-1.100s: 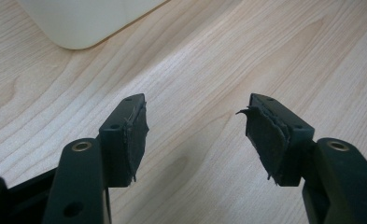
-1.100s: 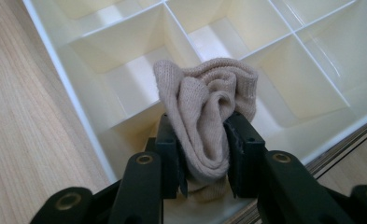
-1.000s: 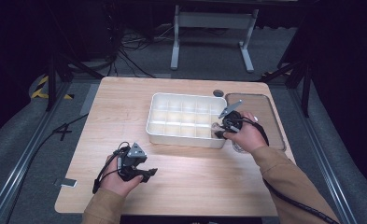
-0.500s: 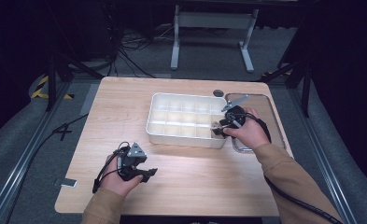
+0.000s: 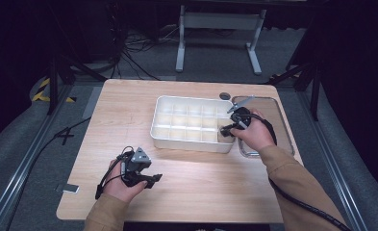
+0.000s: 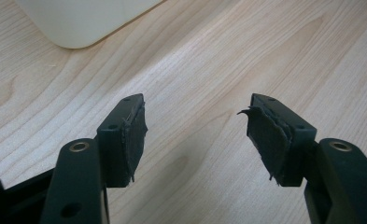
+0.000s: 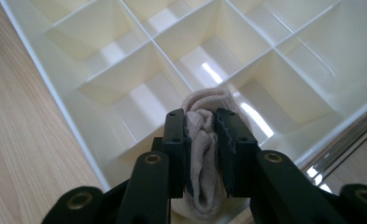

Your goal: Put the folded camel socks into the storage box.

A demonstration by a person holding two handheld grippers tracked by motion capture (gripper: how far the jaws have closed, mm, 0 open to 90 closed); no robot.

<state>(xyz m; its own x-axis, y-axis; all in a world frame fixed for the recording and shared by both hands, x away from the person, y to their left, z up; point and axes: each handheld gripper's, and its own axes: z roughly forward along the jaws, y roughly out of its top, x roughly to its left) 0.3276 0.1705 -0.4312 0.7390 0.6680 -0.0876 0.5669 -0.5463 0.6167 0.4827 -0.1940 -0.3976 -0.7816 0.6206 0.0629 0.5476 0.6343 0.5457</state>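
Right gripper (image 7: 201, 135) jaws, just closing, clamp a beige rolled sock (image 7: 202, 140) over the white divided organizer tray (image 7: 55, 84); surrounding compartments bare. Left gripper (image 6: 195, 135) jaws apart.

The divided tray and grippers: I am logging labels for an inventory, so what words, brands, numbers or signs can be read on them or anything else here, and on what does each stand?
None: no legible text anywhere.
Divided tray: plain white, unmarked.
Beige cloth clamped in the right gripper: unprinted.
Left gripper, open: unmarked black pads.
Yellow-and-black hazard stripes on the floor: a marking, no words.
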